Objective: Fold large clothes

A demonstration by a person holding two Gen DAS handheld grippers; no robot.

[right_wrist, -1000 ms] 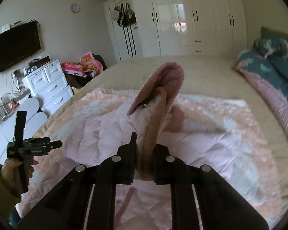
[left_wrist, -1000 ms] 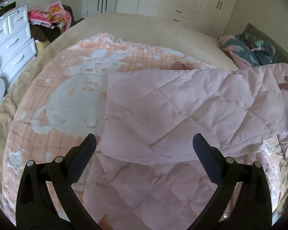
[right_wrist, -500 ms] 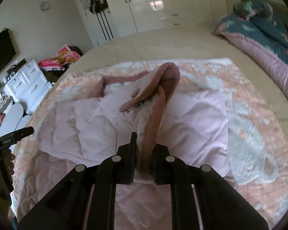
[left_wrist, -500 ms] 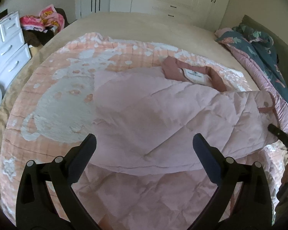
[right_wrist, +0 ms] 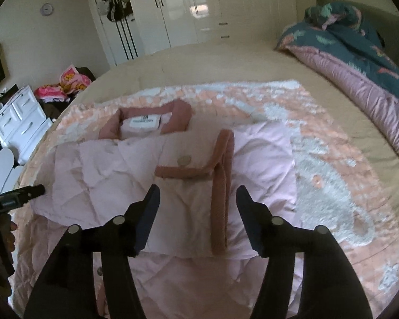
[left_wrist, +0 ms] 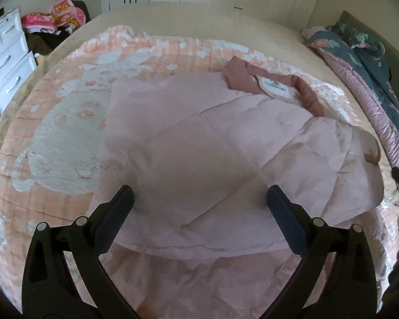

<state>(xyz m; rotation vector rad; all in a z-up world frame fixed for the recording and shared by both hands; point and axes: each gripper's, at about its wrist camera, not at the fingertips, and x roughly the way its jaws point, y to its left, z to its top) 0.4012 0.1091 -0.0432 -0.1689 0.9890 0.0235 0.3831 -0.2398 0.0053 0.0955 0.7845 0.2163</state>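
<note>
Neck label, print too small to read

A white label [right_wrist: 143,122] sits inside the dusty-rose collar [right_wrist: 178,115] of the pink quilted coat [right_wrist: 114,170]; its dark printed line is blurred in both wrist views. No other writing shows.

jacket [right_wrist: 125,170] label text unreadable, hem cut off btm edge

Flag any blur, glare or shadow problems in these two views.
Left wrist: the jacket is soft with blur, a dark shadow in its middle; edges bend from fisheye. Right wrist: sharper; glare on the wardrobe doors.
</note>
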